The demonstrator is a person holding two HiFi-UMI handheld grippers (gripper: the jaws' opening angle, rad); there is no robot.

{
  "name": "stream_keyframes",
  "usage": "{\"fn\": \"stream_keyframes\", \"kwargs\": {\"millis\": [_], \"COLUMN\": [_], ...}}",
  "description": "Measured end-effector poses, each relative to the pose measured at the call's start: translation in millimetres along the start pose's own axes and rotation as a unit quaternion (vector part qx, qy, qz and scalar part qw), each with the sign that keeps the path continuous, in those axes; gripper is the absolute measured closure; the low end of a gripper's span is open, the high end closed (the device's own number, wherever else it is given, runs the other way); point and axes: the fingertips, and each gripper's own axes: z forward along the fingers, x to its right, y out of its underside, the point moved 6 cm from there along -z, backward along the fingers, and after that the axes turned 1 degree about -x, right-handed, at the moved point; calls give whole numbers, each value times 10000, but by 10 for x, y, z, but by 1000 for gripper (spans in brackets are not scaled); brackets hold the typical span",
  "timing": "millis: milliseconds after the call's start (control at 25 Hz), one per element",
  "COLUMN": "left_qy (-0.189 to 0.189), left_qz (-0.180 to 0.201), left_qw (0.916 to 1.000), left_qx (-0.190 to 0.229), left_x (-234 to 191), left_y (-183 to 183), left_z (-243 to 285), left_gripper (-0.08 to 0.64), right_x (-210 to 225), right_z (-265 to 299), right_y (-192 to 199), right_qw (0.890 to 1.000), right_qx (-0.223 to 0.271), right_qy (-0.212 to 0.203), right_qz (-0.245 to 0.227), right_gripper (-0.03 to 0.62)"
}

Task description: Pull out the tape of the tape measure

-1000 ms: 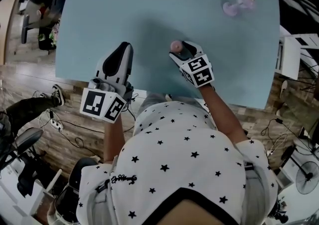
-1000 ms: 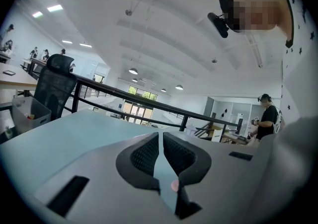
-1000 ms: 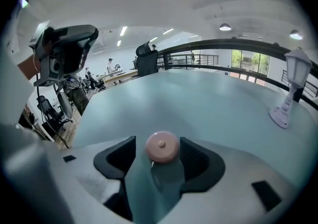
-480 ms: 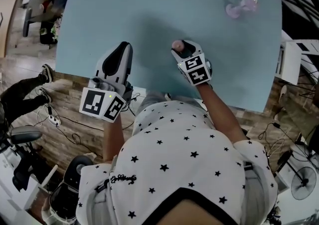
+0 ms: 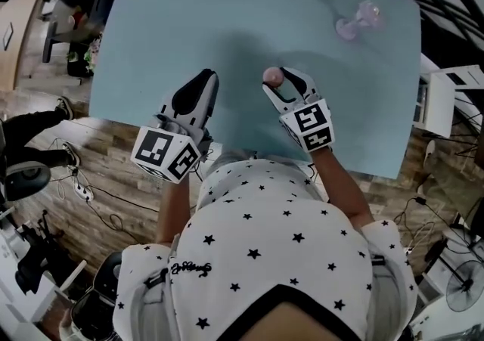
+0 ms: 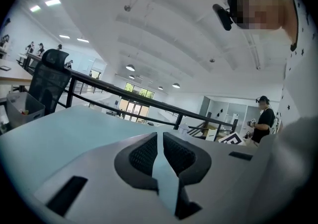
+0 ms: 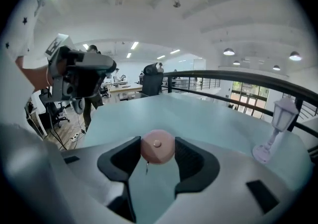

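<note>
Pink and round, the single small tape measure (image 7: pixel 157 146) is pinched between the pads of my right gripper (image 5: pixel 284 85), whose jaws have just been closing onto it. A short tab dangles beneath its case. It is held over the near part of the pale blue worktop (image 5: pixel 227 7).

My left gripper (image 6: pixel 160 138) is closed with nothing in it, its pads nearly touching, and it hovers beside the right one.

I count two grippers, one tape measure and one other object. That object is a translucent lilac lantern-shaped ornament (image 5: pixel 355 19), standing well apart near the far right corner.

The worktop is smooth and matte. Around it lies an open office hall with a dark metal railing (image 7: pixel 238 76), one black mesh office chair (image 6: pixel 49 76), a white vaulted ceiling (image 6: pixel 164 29) and a wood-plank floor (image 5: pixel 106 173) strewn with cables (image 5: pixel 113 196).
</note>
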Motion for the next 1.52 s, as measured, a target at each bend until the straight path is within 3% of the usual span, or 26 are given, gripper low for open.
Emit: {"fn": "stream_keyframes", "kwargs": {"millis": [120,480,680,920,1160,1520], "left_qy": [185,786,1290,1756,2098,2320], "left_qz": [-125,46,-136,-451,-427,-633], "left_qw": [9997,9957,9894,9813,9735,9676], "left_qx": [-19,-485,-650,-642,-808,-770], "left_x": [129,329,416,513,651,719], "left_y": [-15,20,-11,-61,-15,11], "left_z": [81,229,295,346,382,390], "left_gripper": [511,509,423,375,354,357], "right_x": [18,-128,-197,-256,-413,-514], "right_z": [-240,-620,-798,-882,-937,-958], "right_y": [-154,-512,-692,-818,-880,-905], "right_qw": [9992,9922,9830,9736,9592,9549], "right_qx": [356,944,1286,1470,1398,1486], "right_qy": [18,-68,-236,-311,-394,-549], "right_qz": [-191,-807,-1290,-1719,-2425,-2509], "right_gripper": [382,382,382,382,380,380]}}
